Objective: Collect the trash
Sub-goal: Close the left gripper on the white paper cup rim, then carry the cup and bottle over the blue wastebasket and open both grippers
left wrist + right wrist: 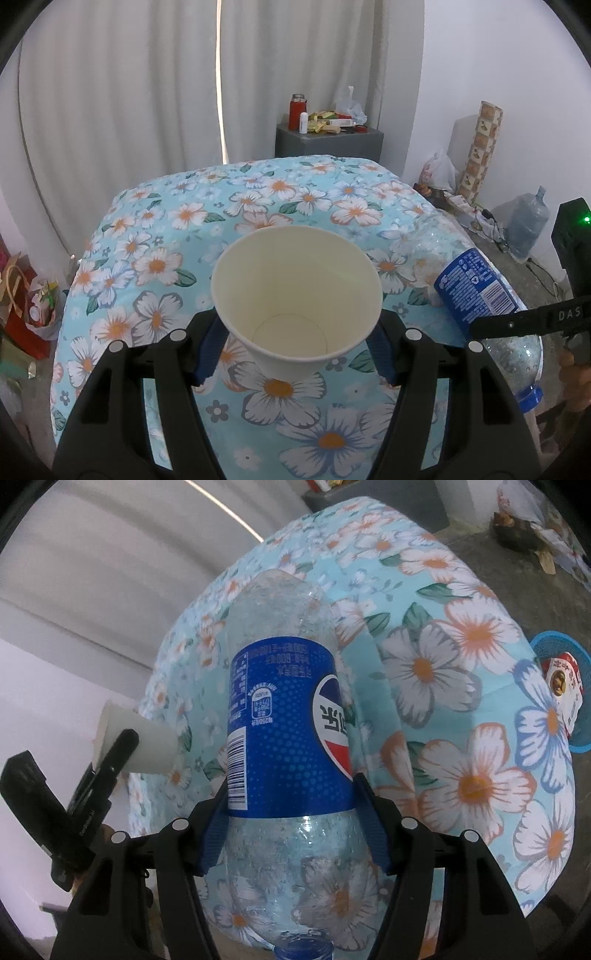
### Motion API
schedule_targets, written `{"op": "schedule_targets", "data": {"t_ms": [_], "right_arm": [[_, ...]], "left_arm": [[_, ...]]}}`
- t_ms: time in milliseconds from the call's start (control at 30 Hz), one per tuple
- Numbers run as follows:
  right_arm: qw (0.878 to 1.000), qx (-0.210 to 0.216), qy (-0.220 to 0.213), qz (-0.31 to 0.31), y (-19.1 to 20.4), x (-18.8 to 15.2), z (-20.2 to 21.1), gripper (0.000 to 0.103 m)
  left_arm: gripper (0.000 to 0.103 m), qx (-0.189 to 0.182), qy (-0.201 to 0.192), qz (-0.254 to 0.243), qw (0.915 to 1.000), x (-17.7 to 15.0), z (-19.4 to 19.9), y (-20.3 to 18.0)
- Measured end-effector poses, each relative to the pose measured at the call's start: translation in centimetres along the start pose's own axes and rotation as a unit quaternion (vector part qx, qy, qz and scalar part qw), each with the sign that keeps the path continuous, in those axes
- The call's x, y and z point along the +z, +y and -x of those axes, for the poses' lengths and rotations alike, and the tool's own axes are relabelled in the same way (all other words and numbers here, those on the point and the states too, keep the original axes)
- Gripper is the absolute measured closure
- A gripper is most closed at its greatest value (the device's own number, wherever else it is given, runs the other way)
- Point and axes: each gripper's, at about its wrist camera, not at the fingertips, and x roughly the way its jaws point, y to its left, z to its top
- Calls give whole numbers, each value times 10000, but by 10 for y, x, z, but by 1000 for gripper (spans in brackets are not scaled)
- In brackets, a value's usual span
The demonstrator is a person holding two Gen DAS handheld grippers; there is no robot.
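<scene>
A white paper cup (297,302) is gripped by the left gripper (297,343), its blue pads (211,347) pressed against the cup's tapered sides near the base, so that the open mouth is turned toward the camera and the empty inside is seen. The cup is held above a surface draped with a light blue floral cloth (177,229). In the right wrist view, a clear plastic bottle (291,716) with a blue label is clamped by the right gripper (291,834), the blue pads (216,830) being closed on the body just below the label; the blue cap is pointed toward the camera at the bottom edge and the base is pointed away. The bottle is held above the same floral cloth. The bottle is also seen at the right of the left wrist view, beside the cup, and the cup is seen at the left of the right wrist view. A blue basket (565,672) with a red and white package inside is seen on the floor past the right edge of the cloth. Beyond the cloth, a grey cabinet (328,142) carrying a red flask (297,110) and small items is set against white curtains (129,92). A large water jug (526,225) is stood on the floor by the wall at the right.
</scene>
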Motion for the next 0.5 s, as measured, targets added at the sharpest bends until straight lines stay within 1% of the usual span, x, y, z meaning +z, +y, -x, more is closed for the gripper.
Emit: {"op": "schedule_targets", "data": {"t_ms": [233,400,500], "right_arm": [[9990,303,-279,-198,-20,-5,25,42],[9970,497,-504,-313,-36,-8,46,42],[9950,624,-676,-395,-47,-11,61,42]], "left_arm": [[41,-26,-53,-163,9998,8,8,-18],[41,-148,-117,-306,9994,17,14,-39],[41,-300,-157,-450,9984,26,15,-59]]}}
